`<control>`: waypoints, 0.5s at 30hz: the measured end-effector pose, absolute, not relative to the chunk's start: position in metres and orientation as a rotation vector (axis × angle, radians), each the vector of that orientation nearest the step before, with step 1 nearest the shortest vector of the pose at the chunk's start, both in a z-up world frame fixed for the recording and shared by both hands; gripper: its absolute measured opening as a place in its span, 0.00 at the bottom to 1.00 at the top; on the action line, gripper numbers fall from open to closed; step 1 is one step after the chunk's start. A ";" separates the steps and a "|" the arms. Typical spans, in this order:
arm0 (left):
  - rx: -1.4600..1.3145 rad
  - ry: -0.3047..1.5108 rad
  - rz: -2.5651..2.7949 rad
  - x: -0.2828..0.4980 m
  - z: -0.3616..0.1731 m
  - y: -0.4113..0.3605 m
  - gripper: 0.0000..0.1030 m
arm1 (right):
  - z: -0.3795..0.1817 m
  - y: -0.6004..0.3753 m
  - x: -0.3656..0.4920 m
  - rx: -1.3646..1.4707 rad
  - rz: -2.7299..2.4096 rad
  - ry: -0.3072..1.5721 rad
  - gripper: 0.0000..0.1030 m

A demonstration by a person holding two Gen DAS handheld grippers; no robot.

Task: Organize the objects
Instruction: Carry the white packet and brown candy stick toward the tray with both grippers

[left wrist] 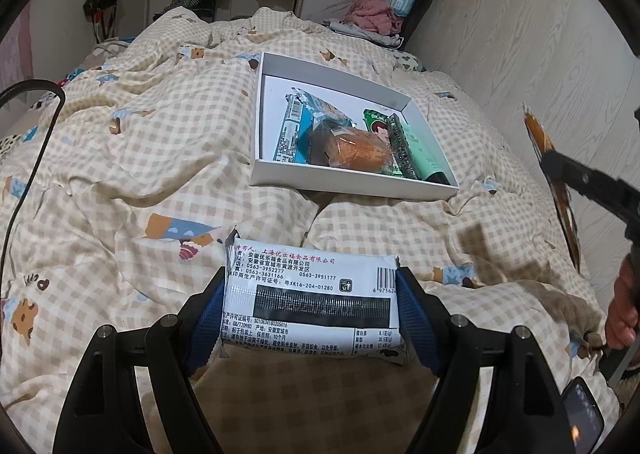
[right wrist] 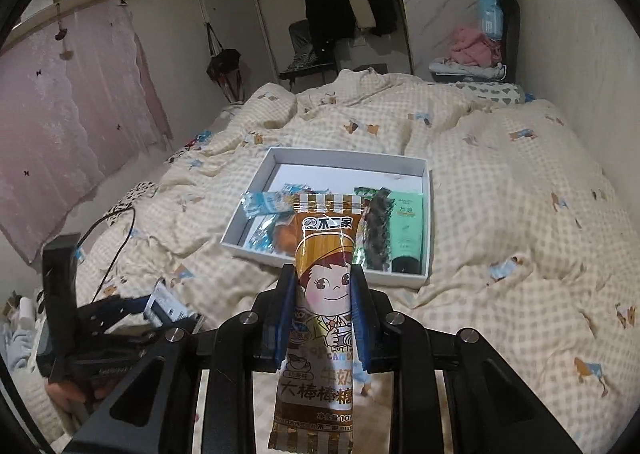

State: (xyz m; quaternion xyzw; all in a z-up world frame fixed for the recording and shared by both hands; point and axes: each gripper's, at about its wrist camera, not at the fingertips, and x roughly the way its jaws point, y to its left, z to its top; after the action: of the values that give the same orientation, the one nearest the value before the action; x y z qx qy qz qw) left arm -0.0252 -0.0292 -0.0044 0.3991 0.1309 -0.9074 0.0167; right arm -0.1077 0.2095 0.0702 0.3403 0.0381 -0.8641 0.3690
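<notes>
Right claw [right wrist: 324,314] clamps 不二家 lollipop packet [right wrist: 324,254]; left claw [left wrist: 310,318] clamps white barcode-printed packet [left wrist: 312,294].

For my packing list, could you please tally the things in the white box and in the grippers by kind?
Snack packets: 6, four in the box, one in the left gripper, one in the right gripper
Tube: 1
Total: 7

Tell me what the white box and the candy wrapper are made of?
Box: probably cardboard, matte white, judging by its thin, stiff, straight walls. Candy wrapper: looks like glossy plastic film, since it shines, crinkles and has a crimped striped top edge.
</notes>
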 end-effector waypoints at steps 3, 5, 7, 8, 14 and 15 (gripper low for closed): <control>1.248 0.409 -2.816 -0.026 -0.006 -0.030 0.79 | 0.062 0.216 -0.108 0.897 -2.208 0.042 0.27; 1.263 0.419 -2.809 -0.027 -0.008 -0.031 0.79 | 0.056 0.223 -0.101 0.906 -2.211 0.020 0.27; 1.267 0.429 -2.806 -0.027 -0.009 -0.032 0.79 | 0.049 0.223 -0.099 0.910 -2.208 -0.004 0.27; 1.267 0.432 -2.805 -0.026 -0.009 -0.032 0.79 | 0.047 0.224 -0.098 0.911 -2.210 -0.014 0.27; 1.273 0.431 -2.801 -0.027 -0.009 -0.031 0.79 | 0.039 0.232 -0.098 0.933 -2.206 -0.077 0.27; 1.275 0.432 -2.801 -0.027 -0.009 -0.031 0.79 | 0.038 0.232 -0.098 0.941 -2.205 -0.079 0.27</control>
State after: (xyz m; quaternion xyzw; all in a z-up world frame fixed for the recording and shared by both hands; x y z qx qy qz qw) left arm -0.0274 -0.0315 -0.0095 0.4101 0.1391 -0.9012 0.0171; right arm -0.0979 0.2323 0.0376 0.3655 -0.0308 -0.8565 0.3631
